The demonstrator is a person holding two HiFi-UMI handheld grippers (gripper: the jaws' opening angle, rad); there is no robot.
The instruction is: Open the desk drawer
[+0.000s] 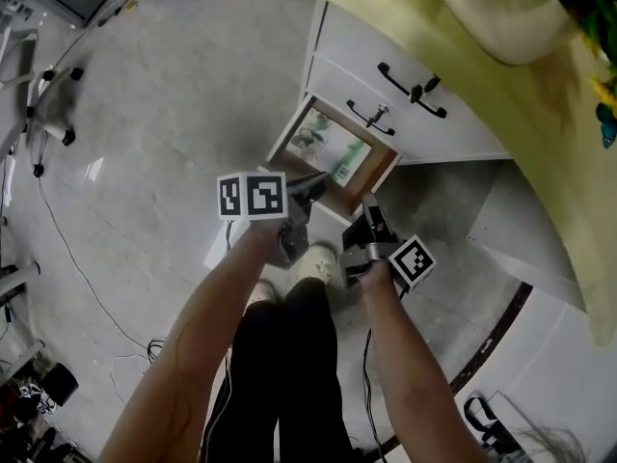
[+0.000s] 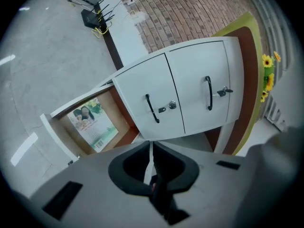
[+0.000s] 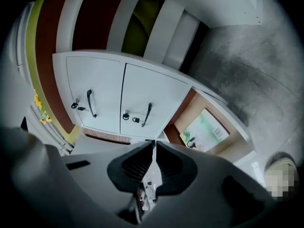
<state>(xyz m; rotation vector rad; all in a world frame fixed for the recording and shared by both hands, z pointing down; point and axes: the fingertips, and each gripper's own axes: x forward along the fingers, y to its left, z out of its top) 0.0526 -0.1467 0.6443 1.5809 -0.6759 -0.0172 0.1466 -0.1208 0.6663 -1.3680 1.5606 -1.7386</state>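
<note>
**Both grippers closed and empty in front of the open bottom drawer**

In the head view both bare forearms are stretching forward and down over the person's dark trouser legs (image 1: 289, 374). The left gripper (image 1: 314, 181) and the right gripper (image 1: 370, 204) are pointing towards the desk pedestal, tilted somewhat below level and close beside each other. Each gripper's own view is showing its jaws pressed together with nothing between them.

The bottom drawer (image 1: 378, 174) is standing pulled out towards the person, just beyond the jaw tips, and a booklet (image 1: 328, 145) with a green cover is lying flat inside it. The two drawers above it are sitting closed, each with a black handle (image 1: 412, 89).

The yellow-green desk top (image 1: 549, 133) is running out of the frame at the upper right. A pale object (image 1: 501, 17) on it is showing too blurred to name. The grippers are covering part of the shoes (image 1: 316, 258).
</note>
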